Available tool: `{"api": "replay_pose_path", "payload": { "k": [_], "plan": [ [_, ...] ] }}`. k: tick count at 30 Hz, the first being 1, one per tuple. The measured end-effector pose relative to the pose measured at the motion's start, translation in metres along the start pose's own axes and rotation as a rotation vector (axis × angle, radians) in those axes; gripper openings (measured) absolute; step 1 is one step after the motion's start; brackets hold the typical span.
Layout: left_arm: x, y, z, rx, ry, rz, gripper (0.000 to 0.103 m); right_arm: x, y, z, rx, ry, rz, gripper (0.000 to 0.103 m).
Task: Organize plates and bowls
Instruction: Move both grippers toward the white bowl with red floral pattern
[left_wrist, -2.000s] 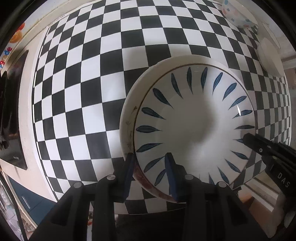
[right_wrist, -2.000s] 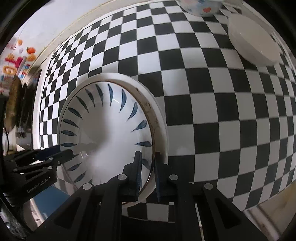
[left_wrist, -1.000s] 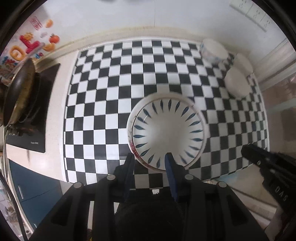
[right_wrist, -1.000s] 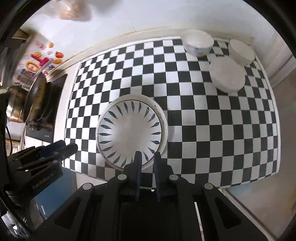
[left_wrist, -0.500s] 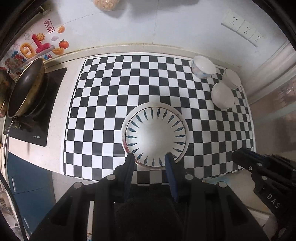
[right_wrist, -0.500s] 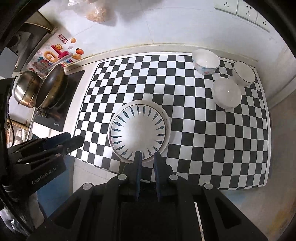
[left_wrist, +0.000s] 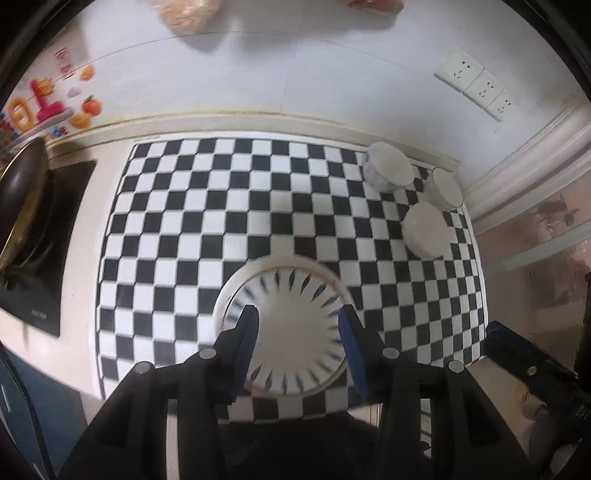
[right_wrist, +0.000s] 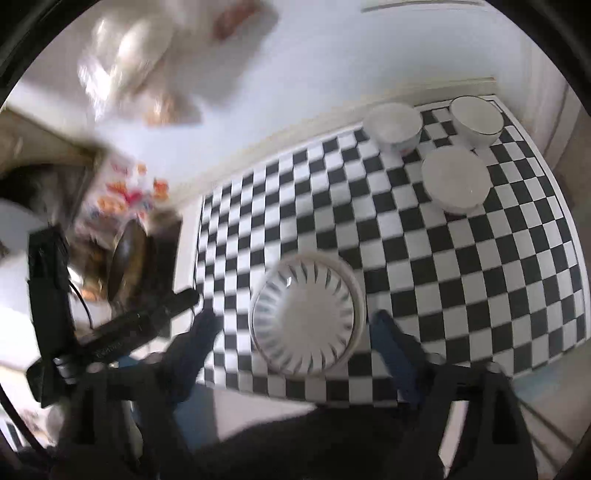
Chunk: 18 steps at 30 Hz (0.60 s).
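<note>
Your two grippers hang above the checkered mat (left_wrist: 177, 229), both pointing down at the leaf-patterned plate (left_wrist: 295, 325) that lies nested in a plain white plate near the mat's front edge. Your left gripper (left_wrist: 299, 343) has its jaws parted, just opened wider, with nothing between them. Your right gripper (right_wrist: 295, 347) has just sprung wide apart, also empty. Three bowls (right_wrist: 456, 181) cluster at the mat's far right corner; a wok (left_wrist: 22, 199) sits at left.

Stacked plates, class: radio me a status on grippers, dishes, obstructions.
Left gripper and right gripper open, jaws just widened, holding nothing. Stacked plates on mat. Three bowls far corner. Path clear.
</note>
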<state>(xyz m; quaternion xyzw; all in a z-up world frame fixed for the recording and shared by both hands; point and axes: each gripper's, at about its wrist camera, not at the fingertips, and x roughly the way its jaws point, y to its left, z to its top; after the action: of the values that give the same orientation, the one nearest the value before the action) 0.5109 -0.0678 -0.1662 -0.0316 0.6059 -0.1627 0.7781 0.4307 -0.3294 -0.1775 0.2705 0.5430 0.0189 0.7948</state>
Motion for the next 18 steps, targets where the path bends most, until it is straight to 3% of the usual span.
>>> {"api": "replay_pose_path", "payload": {
  "k": [3,6,9,14,17,18],
  "plan": [
    [0.017,-0.012,0.021,0.020,0.000,0.013,0.042,-0.002,-0.023,0.016,0.005,-0.071,-0.029,0.093],
    [0.040,-0.026,0.043,0.027,0.030,-0.003,0.042,0.004,-0.059,0.038,0.029,-0.073,-0.132,0.093],
    [0.074,-0.050,0.066,0.036,0.094,-0.044,0.042,0.018,-0.106,0.063,0.089,-0.035,-0.199,0.093],
    [0.146,-0.108,0.100,0.057,0.202,-0.063,0.042,0.057,-0.193,0.113,0.191,0.067,-0.215,0.093],
    [0.197,-0.138,0.116,0.028,0.279,-0.096,0.042,0.089,-0.237,0.140,0.214,0.122,-0.192,0.086],
    [0.212,-0.144,0.120,0.018,0.303,-0.119,0.042,0.101,-0.250,0.148,0.217,0.144,-0.185,0.079]
  ]
}}
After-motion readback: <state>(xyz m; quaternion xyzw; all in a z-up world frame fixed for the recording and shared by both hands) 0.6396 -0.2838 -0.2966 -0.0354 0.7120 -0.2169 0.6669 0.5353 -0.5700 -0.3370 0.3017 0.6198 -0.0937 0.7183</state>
